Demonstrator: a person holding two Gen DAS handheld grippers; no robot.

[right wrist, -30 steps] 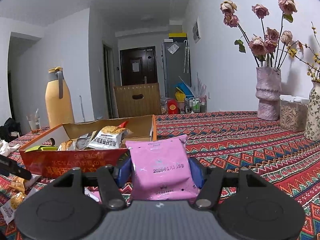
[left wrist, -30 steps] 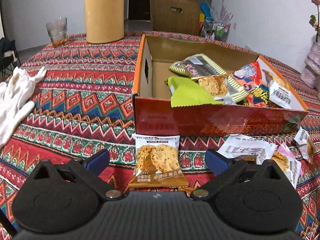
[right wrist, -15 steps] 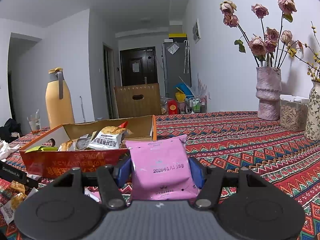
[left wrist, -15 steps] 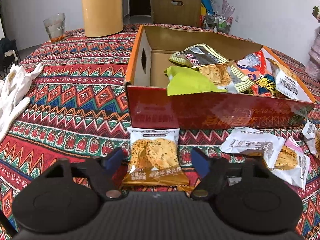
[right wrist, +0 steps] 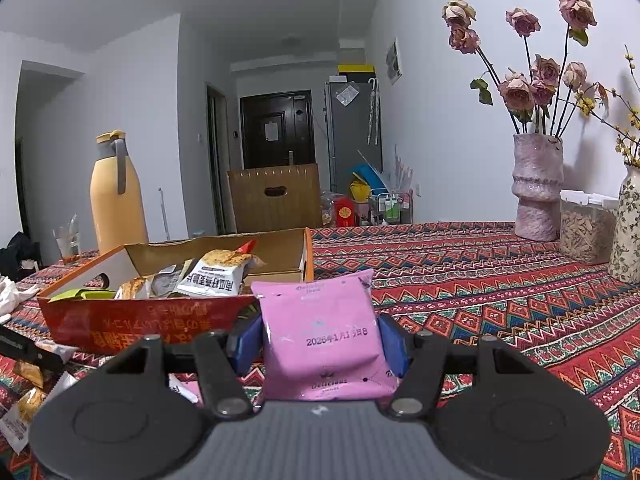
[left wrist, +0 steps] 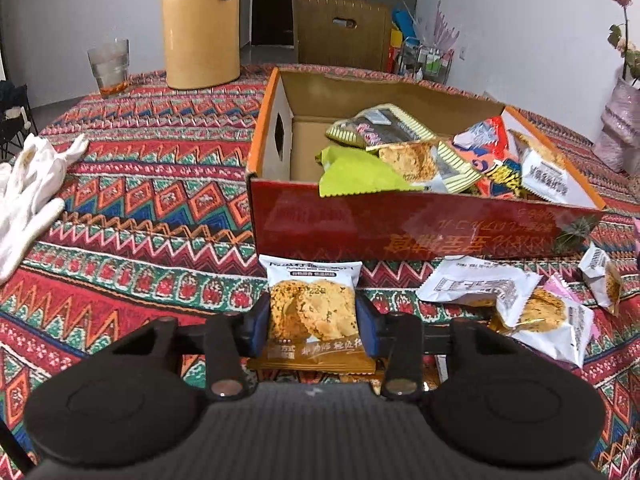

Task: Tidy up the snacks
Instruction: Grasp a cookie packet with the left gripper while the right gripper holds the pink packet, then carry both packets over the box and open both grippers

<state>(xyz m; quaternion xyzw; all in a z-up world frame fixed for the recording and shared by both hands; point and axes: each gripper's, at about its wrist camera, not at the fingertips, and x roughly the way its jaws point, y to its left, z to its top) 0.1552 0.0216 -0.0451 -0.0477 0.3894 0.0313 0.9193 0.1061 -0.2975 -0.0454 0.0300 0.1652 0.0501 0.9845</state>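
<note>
A white and brown cookie packet (left wrist: 314, 280) lies on the patterned cloth just in front of the red snack box (left wrist: 400, 232). My left gripper (left wrist: 312, 316) straddles it, jaws closing, blue pads touching its two sides. Inside the box lie several packets, a green one (left wrist: 360, 176) at the front. Loose packets (left wrist: 476, 284) lie to the right of my left gripper. My right gripper (right wrist: 320, 338) is shut on a pink packet (right wrist: 320, 332), held above the cloth to the right of the box (right wrist: 152, 320).
A yellow flask (left wrist: 200, 24) and a glass (left wrist: 109, 64) stand behind the box at the left. White gloves (left wrist: 32, 184) lie at the table's left edge. Flower vases (right wrist: 538, 184) and a jar (right wrist: 584, 228) stand at the far right by the wall.
My left gripper's jaws have come in from wide open onto the sides of the cookie packet, and it has edged slightly toward the box. The right gripper and its pink packet have not moved.
</note>
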